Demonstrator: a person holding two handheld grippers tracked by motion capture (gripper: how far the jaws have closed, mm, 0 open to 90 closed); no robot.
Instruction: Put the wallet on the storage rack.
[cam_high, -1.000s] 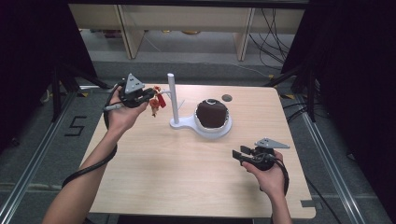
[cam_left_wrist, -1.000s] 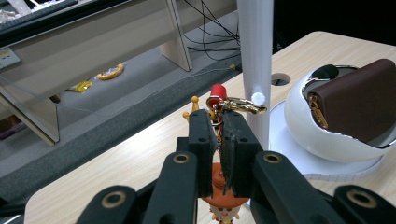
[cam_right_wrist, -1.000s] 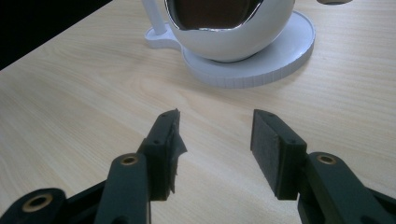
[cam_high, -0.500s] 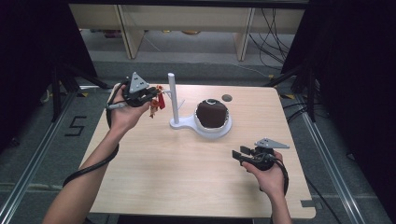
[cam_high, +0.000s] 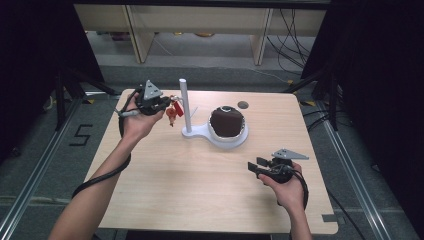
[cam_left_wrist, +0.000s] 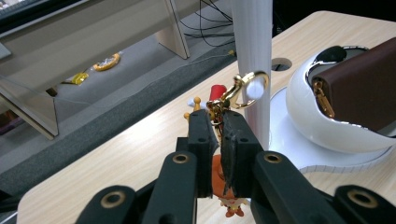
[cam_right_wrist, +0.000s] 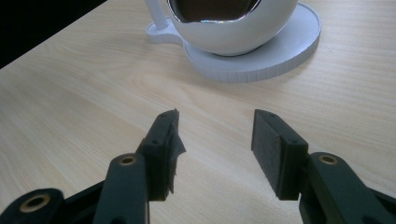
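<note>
The left hand (cam_high: 137, 124) is raised at the far left of the table (cam_high: 165, 180), palm turned inward, forearm running up from the lower left corner of the high view. Its left gripper (cam_high: 161, 105) points toward the white post (cam_high: 184, 102) and is clamped on a keychain (cam_left_wrist: 223, 116): the pads pinch the gold chain, with a red and orange charm hanging below the jaws and a gold clasp (cam_left_wrist: 247, 86) sticking out above them. In the left gripper view the clasp's ring sits right at a small white peg (cam_left_wrist: 255, 88) on the post; whether it is hooked on I cannot tell. The right hand (cam_high: 287, 187) rests low near the table's near right edge, wrist straight. Its right gripper (cam_high: 254, 167) points left and slightly toward the white stand (cam_high: 235, 142), jaws apart with nothing between them, just above bare wood. The stand's bowl holds a brown pouch (cam_high: 226, 121), beside the post.
</note>
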